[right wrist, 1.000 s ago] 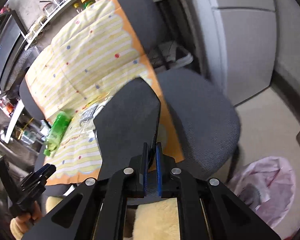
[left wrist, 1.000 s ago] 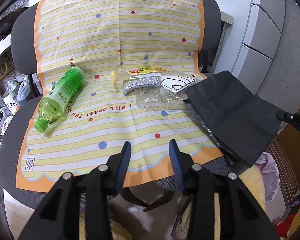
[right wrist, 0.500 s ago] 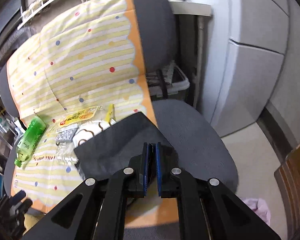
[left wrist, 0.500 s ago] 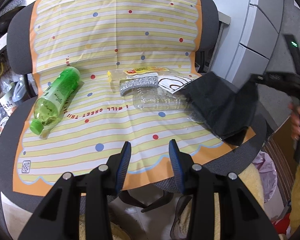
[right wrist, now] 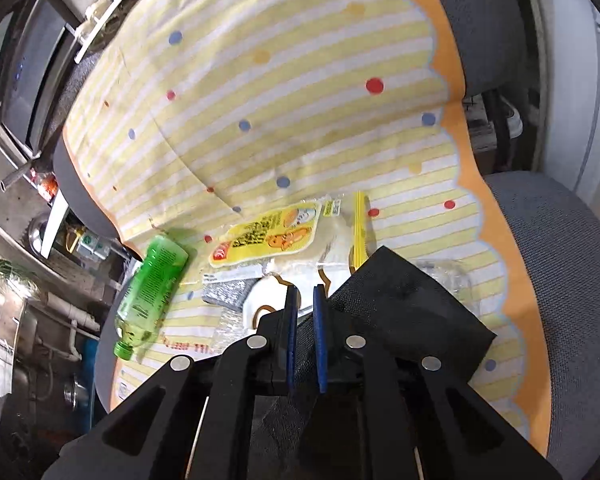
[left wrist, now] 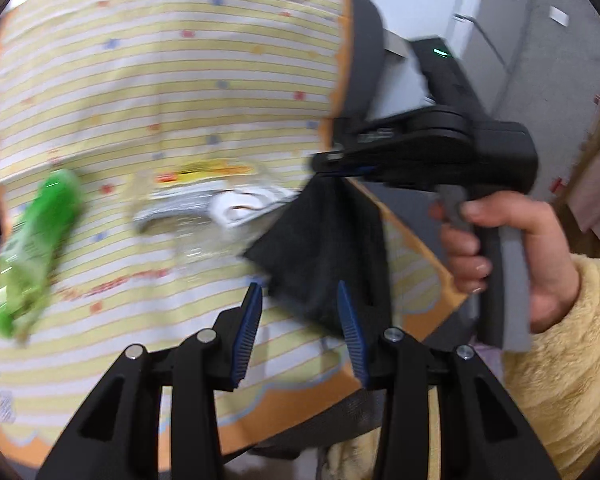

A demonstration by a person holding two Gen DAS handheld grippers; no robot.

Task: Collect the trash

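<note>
A black bag [left wrist: 324, 248] hangs from my right gripper [left wrist: 332, 158], which is shut on its top edge above the chair seat; in the right wrist view the bag [right wrist: 412, 312] spreads under that gripper [right wrist: 303, 300]. My left gripper [left wrist: 300, 312] is open and empty, its fingers on either side of the bag's lower end. On the striped cloth [right wrist: 300, 120] lie a green bottle [right wrist: 152, 284], a yellow snack wrapper [right wrist: 268, 236], a silver wrapper [right wrist: 224, 292], a white wrapper [left wrist: 240, 206] and a clear crushed bottle [left wrist: 204, 248].
The cloth covers a grey office chair [right wrist: 560, 260]. Grey cabinets [left wrist: 520, 40] stand to the right. Shelves and clutter [right wrist: 28, 80] are at the left. The left wrist view is motion-blurred.
My right gripper has lifted the black bag off the seat and swung it left over the trash. My left gripper has moved forward and right, bringing the bag's lower end between its fingers.
</note>
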